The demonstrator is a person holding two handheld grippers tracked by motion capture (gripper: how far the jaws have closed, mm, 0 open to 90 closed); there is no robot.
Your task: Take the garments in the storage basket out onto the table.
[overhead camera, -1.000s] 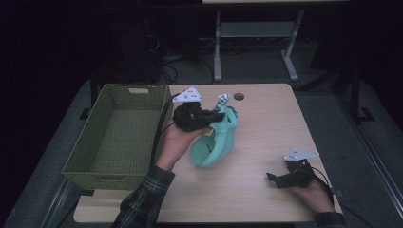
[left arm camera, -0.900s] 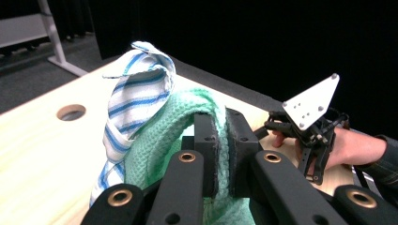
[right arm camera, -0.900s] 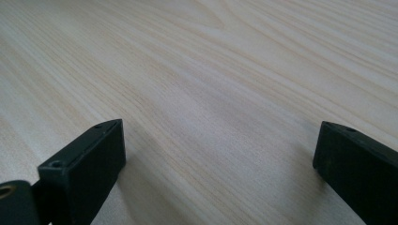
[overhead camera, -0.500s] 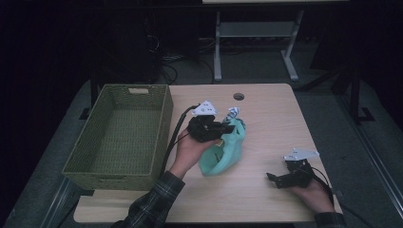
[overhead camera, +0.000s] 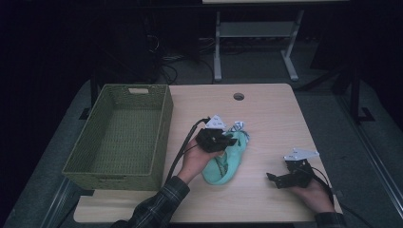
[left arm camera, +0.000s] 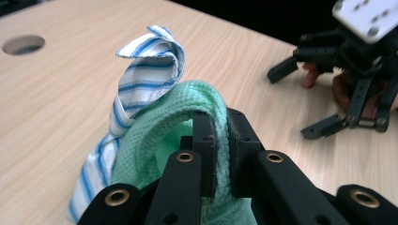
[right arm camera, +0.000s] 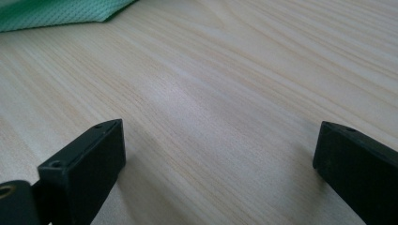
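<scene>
The tabletop (overhead camera: 266, 109) stretched out pale and woody under me, with a round cable hole (overhead camera: 238, 96) near its far edge. On its left side sat the big green woven basket (overhead camera: 119, 135), and I could see right down to its woven floor.

Then came the mint-green cloth (overhead camera: 227, 164), lying in a bunch near the middle of the tabletop, just right of the basket and well apart from my right hand. Tucked against it was a smaller blue-and-white striped cloth (left arm camera: 145, 70), its top edge curling up beside the green fold in the left gripper view.

My left gripper (overhead camera: 219, 139) was right on that bundle, low over the tabletop. Its 2 jaws were pinched nearly together on a ridge of the mint-green cloth, the fabric arching up and over the pads (left arm camera: 206, 140). The striped cloth stood just beside that pinch; whether it was caught in it too, I could not tell.

My right gripper (overhead camera: 277, 179) rested near the front right corner of the tabletop, my hand (overhead camera: 311, 192) behind it. Its jaws stood wide apart with nothing but bare wood between them. In the right gripper view, a corner of the mint-green cloth (right arm camera: 56, 11) peeked in at the top left.
</scene>
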